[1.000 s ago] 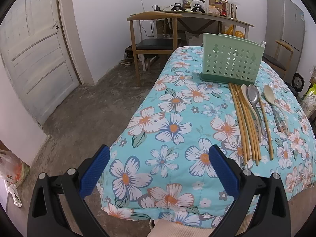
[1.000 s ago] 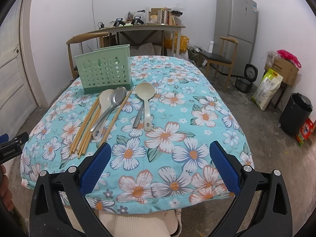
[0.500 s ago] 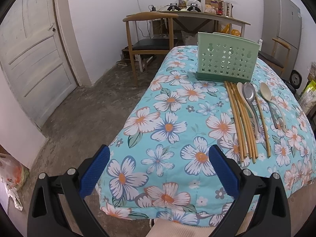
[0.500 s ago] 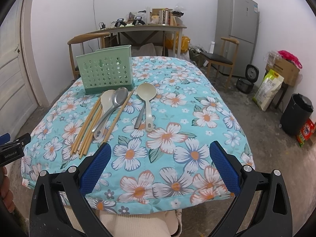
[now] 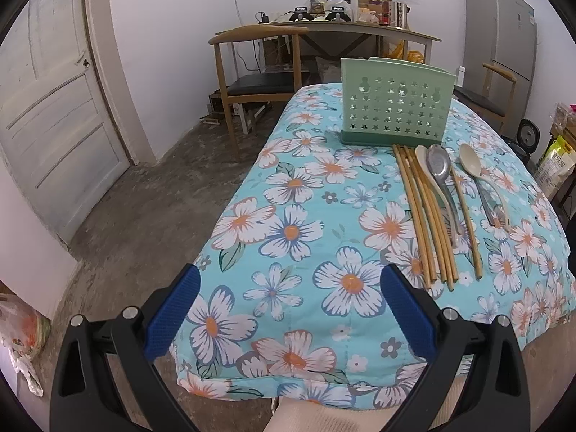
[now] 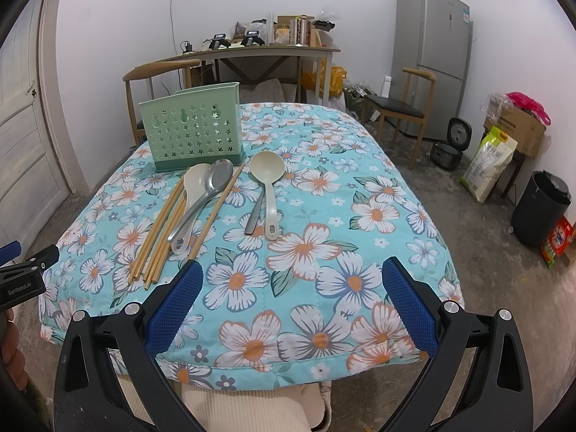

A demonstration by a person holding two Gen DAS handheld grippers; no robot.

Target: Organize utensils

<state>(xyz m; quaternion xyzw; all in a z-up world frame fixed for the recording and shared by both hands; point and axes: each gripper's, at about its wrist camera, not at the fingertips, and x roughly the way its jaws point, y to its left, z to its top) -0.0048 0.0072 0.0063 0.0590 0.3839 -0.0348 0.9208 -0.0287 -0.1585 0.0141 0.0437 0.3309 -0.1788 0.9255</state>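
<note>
I have both tongs released and holding nothing. The left tongs (image 5: 289, 304) hang over the near left corner of the desk (image 5: 288, 230), its floral cloth showing between the blue pads. The right tongs (image 6: 291, 300) hang over the near edge, spread wide.

From the right wrist view, the green utensil holder (image 6: 190, 131) stands upright at about 11 o'clock, toward the far side of the desk. Just in front of it lie the utensils. The bamboo chopsticks (image 6: 158, 230) run in a loose bundle from the holder's base toward me at 10 o'clock, with one stick apart on the right. A cream spoon (image 6: 190, 198) and a metal spoon (image 6: 205, 198) lie across them, bowls near the holder. At 12 o'clock a cream ladle (image 6: 268, 187) lies on top of another metal utensil (image 6: 253, 217), whose handle pokes out beside it.

In the left wrist view the holder (image 5: 394, 106) sits at 1 o'clock, chopsticks (image 5: 424, 216) below it.
</note>
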